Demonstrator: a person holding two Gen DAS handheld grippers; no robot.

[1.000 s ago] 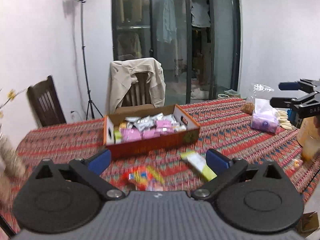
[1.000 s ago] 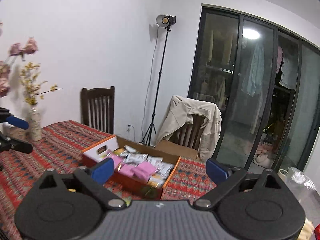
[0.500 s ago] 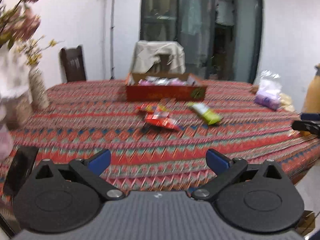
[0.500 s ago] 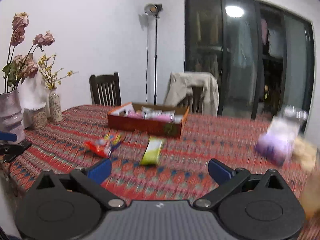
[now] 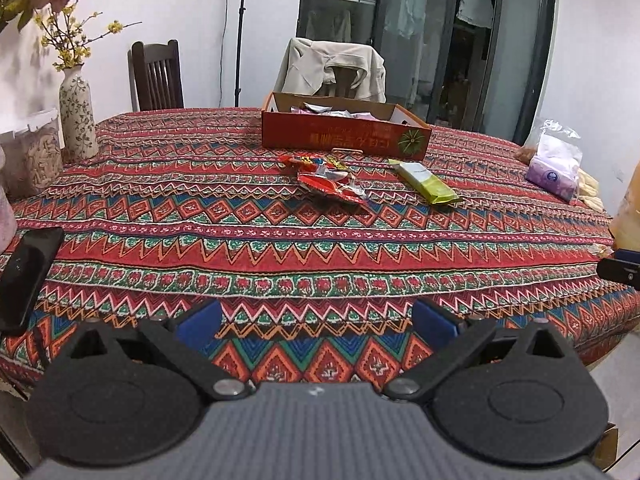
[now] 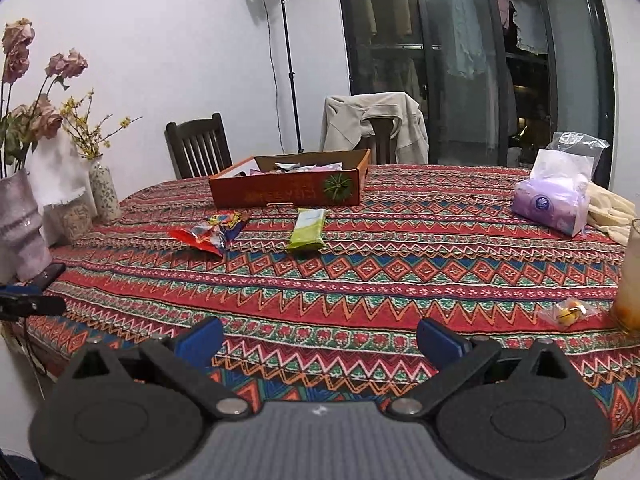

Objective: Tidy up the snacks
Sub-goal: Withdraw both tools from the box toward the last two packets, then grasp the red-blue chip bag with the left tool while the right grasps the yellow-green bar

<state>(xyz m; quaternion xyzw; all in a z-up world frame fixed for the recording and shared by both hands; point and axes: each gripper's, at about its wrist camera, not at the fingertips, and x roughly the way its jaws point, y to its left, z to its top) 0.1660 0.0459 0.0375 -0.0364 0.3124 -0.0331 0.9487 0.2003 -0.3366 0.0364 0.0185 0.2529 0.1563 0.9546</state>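
An orange cardboard box with several snack packets in it stands at the far middle of the table; it also shows in the right wrist view. In front of it lie red snack packets and a green packet. My left gripper is open and empty above the table's near edge. My right gripper is open and empty above the near edge, further right.
Vases with flowers and a jar stand at the left. A black phone lies at the left edge. A purple tissue pack, a cloth, a glass and a small wrapped sweet are at the right. Chairs stand behind the table.
Both grippers have pulled back from the box to the table's near edge. The views went from close above the box to a wide look over the whole table. Both stayed open.
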